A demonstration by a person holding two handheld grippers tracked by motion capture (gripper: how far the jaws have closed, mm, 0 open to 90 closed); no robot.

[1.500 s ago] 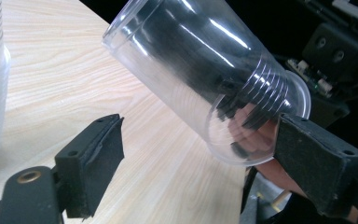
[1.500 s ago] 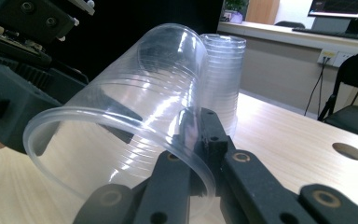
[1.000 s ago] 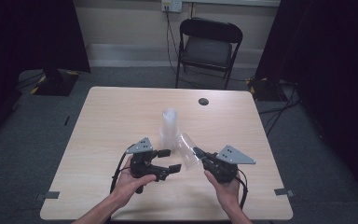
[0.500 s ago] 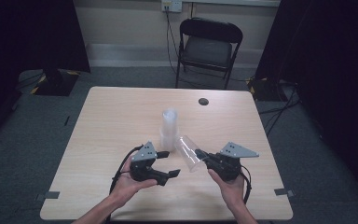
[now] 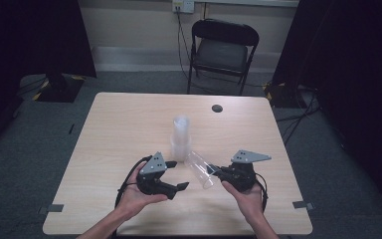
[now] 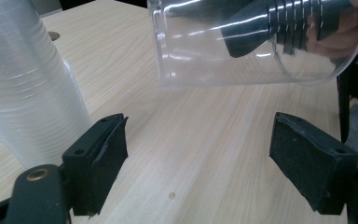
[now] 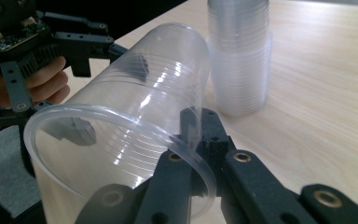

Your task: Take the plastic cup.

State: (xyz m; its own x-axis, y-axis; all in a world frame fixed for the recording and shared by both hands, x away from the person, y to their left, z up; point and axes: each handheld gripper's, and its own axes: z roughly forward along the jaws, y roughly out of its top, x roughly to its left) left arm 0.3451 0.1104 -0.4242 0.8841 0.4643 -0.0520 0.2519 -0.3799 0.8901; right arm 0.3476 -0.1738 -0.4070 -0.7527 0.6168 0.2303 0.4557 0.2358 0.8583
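Both grippers had drawn back toward the person. The right gripper [image 7: 193, 140] pinched the clear cup [image 7: 135, 130] by its rim wall; thin, light, probably crushable. The left gripper [image 6: 196, 163], jaws spread, waited just below it, beside the cup stack [image 6: 25, 88].

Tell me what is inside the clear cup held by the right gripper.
One black jaw of the right gripper reaches in over the rim of the clear cup; nothing else inside. The cup's far end cannot be made out.
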